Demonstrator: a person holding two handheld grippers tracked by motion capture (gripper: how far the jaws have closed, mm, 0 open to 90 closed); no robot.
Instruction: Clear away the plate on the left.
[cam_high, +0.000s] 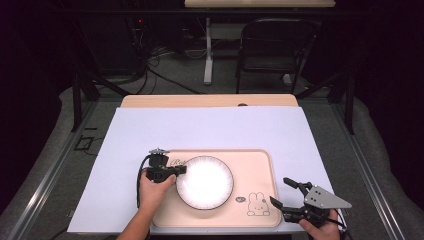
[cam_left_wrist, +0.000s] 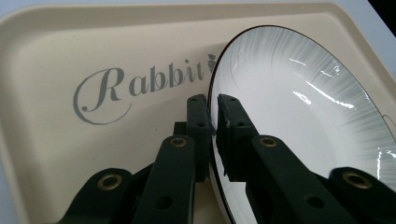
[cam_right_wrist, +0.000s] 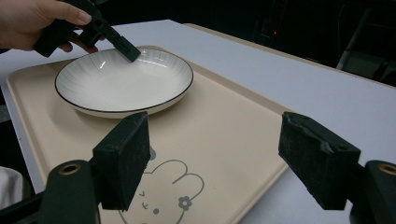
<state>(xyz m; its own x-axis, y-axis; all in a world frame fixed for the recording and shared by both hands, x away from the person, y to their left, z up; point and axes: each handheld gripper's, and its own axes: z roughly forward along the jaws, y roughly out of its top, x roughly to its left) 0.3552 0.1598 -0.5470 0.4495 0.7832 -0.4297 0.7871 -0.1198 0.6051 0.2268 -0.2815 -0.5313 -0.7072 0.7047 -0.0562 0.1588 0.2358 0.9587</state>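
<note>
Between the left gripper's (cam_left_wrist: 214, 114) fingers: the plate's (cam_left_wrist: 299, 107) rim, pinched tight.
Plate already rests on the tray (cam_high: 252, 167); release remains; right gripper (cam_right_wrist: 224, 154) wide, empty.

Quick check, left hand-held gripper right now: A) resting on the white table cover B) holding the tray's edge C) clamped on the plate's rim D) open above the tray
C: in the left gripper view the left hand-held gripper has its two black jaws closed on either side of the plate rim, with the plate over the beige tray.
</note>
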